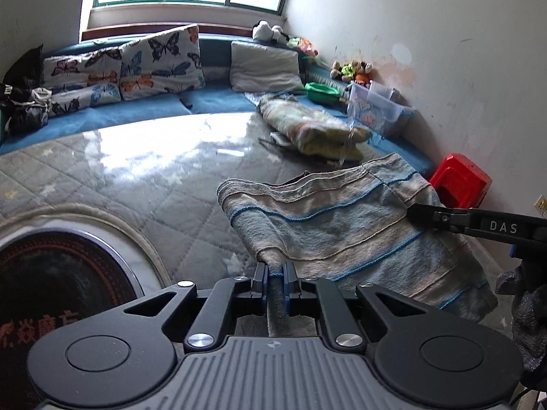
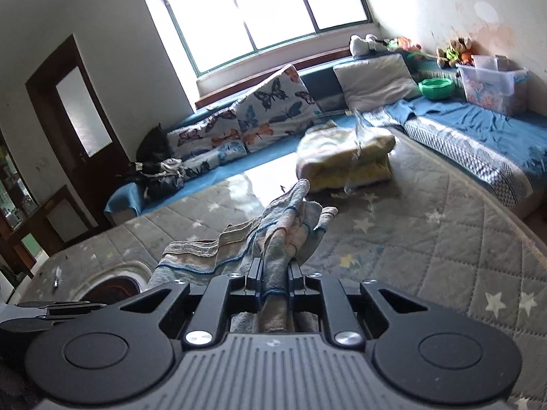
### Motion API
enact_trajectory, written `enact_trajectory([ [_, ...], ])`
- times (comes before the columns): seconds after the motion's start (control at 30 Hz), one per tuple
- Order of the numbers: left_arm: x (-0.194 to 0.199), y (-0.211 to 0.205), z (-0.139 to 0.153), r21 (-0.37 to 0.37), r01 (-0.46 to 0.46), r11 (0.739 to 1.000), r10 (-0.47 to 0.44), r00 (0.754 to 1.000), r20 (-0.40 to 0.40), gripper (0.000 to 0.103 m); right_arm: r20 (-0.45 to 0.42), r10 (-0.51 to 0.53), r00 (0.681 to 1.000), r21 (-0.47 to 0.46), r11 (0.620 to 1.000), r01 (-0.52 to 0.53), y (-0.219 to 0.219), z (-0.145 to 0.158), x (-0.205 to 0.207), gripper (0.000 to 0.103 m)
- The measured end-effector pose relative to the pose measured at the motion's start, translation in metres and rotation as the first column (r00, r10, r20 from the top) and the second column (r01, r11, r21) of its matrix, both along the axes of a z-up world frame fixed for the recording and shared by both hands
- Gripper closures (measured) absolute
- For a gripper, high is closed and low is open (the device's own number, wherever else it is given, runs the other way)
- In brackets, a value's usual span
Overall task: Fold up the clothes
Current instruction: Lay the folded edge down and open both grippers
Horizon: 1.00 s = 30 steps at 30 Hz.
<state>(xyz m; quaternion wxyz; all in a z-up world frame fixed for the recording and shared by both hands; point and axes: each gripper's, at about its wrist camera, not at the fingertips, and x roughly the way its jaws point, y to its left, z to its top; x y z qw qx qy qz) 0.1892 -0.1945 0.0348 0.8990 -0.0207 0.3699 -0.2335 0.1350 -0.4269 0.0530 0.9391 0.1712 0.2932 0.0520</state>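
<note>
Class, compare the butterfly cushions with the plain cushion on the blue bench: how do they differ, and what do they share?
The butterfly cushions are printed with coloured butterflies; the plain cushion is unpatterned grey-white. The butterfly cushions sit as a group under the window; the plain cushion stands alone nearer the corner. All lean against the back of the blue bench.

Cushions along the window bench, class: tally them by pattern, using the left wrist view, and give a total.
Butterfly-print cushions: 3
Plain pale cushion: 1
Total: 4
</note>
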Motion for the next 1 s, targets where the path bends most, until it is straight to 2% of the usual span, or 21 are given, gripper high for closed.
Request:
enact_trajectory([
  [0.1, 0.001, 0.0, -0.007, 0.011, 0.005, 1.0, -0.005, 1.0, -0.014, 0.093, -0.034, -0.015, 0.999, 0.003, 1.0, 0.015, -0.004, -0.012, 0.005, 0.09],
  [0.3, 0.001, 0.006, -0.016, 0.029, -0.006, 1.0, 0.006, 1.0, -0.025, 0.086, -0.084, -0.062, 0.995, 0.017, 0.998, 0.063, -0.013, -0.03, 0.007, 0.084],
  [0.47, -0.008, 0.007, -0.013, 0.061, -0.015, 0.998, 0.014, 1.0, 0.011, 0.071, -0.054, -0.095, 0.994, 0.001, 0.995, 0.095, -0.016, -0.024, -0.004, 0.084],
  [0.53, -0.014, 0.007, -0.01, 0.073, -0.007, 0.997, 0.005, 1.0, 0.028, 0.07, -0.037, -0.087, 0.996, -0.004, 0.996, 0.087, -0.016, -0.018, -0.011, 0.084],
  [0.63, -0.025, 0.007, -0.008, 0.087, 0.008, 0.996, -0.012, 0.999, 0.049, 0.062, -0.024, -0.052, 0.998, -0.01, 0.999, 0.052, -0.007, -0.014, -0.024, 0.084],
  [0.73, -0.037, 0.006, -0.007, 0.102, 0.028, 0.994, -0.035, 0.997, 0.068, 0.061, -0.016, -0.019, 1.0, -0.016, 1.0, 0.019, 0.004, -0.013, -0.036, 0.083],
  [0.83, -0.048, 0.004, -0.009, 0.117, 0.041, 0.992, -0.049, 0.997, 0.064, 0.056, -0.014, 0.014, 1.0, -0.051, 0.999, -0.014, 0.018, -0.015, -0.051, 0.071],
  [0.93, -0.056, 0.003, -0.015, 0.136, 0.048, 0.99, -0.054, 0.998, 0.045, 0.055, -0.031, 0.014, 0.999, -0.072, 0.997, -0.016, 0.026, -0.023, -0.063, 0.07],
  [1.0, -0.061, 0.004, -0.018, 0.139, 0.047, 0.989, -0.052, 0.998, 0.034, 0.05, -0.039, 0.003, 0.999, -0.068, 0.998, -0.006, 0.027, -0.028, -0.068, 0.07],
])
